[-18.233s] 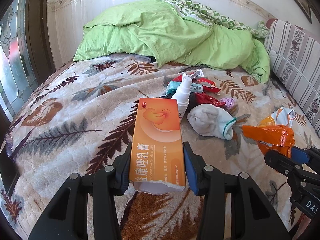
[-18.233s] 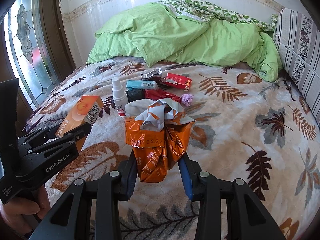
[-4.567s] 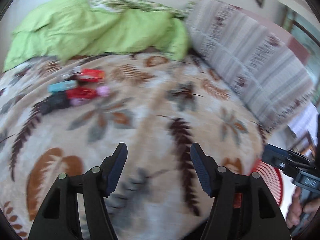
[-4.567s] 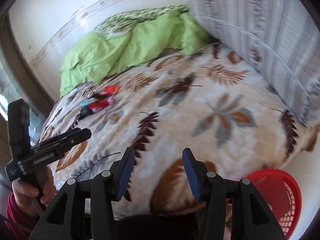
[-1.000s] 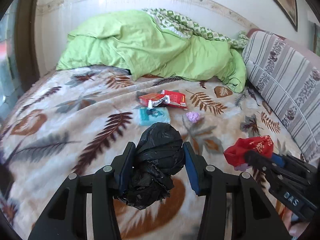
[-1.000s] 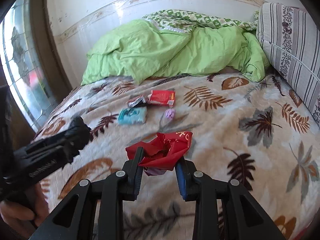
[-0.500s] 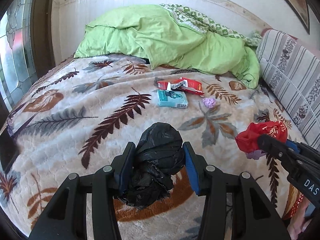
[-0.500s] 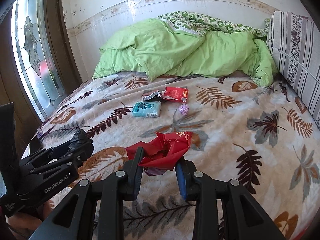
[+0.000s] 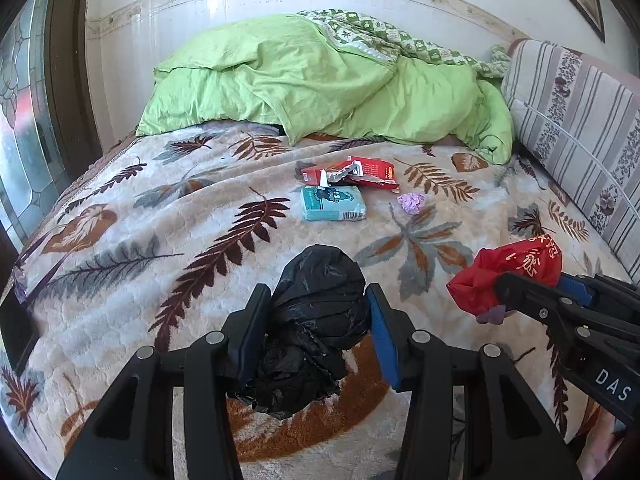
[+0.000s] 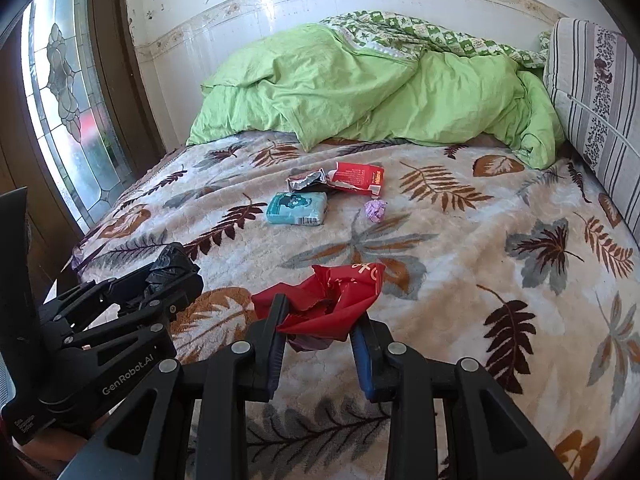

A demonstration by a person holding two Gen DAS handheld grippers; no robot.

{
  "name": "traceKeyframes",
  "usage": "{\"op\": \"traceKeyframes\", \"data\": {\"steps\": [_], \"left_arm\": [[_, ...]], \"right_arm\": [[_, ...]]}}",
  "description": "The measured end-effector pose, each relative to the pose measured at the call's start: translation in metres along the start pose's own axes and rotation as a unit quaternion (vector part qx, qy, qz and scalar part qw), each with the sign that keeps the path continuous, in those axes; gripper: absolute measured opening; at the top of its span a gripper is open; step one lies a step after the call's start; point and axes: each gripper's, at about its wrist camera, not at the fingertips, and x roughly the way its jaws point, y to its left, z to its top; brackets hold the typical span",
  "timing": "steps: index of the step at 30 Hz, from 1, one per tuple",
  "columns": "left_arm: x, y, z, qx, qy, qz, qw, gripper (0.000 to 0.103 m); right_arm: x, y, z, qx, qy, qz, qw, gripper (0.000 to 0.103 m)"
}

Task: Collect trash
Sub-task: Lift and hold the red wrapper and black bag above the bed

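My left gripper (image 9: 318,332) is shut on a crumpled black plastic bag (image 9: 316,320), held just above the leaf-patterned blanket (image 9: 160,240). My right gripper (image 10: 320,320) is shut on a crumpled red plastic wrapper (image 10: 328,296); the same red wrapper (image 9: 508,276) shows at the right of the left wrist view, and the black bag (image 10: 170,268) at the left of the right wrist view. Farther up the bed lie a teal tissue pack (image 9: 333,202), a torn red box (image 9: 368,170) with a silver foil wrapper (image 10: 306,179) beside it, and a small purple paper ball (image 9: 411,202).
A rumpled green duvet (image 9: 320,80) fills the head of the bed. A striped cushion (image 9: 580,120) lines the right side. A stained-glass window (image 10: 64,80) in a dark wooden frame stands at the left. The white wall (image 10: 320,4) runs behind the bed.
Both views have swung slightly so the bed and its trash sit more squarely ahead. Each gripper keeps the same hold, black bag on the left and red wrapper on the right.
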Motion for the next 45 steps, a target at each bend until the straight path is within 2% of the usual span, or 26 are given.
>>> {"op": "traceKeyframes", "data": {"steps": [13, 45], "left_arm": [[-0.0026, 0.0033, -0.0012, -0.004, 0.0, 0.004, 1.0, 0.047], [-0.0034, 0.0028, -0.0016, 0.003, -0.003, 0.001, 1.0, 0.047]], "right_arm": [[0.0072, -0.0026, -0.0029, -0.011, 0.019, -0.038, 0.999, 0.032], [0.0081, -0.0056, -0.0045, -0.013, 0.021, -0.044, 0.999, 0.032]]}}
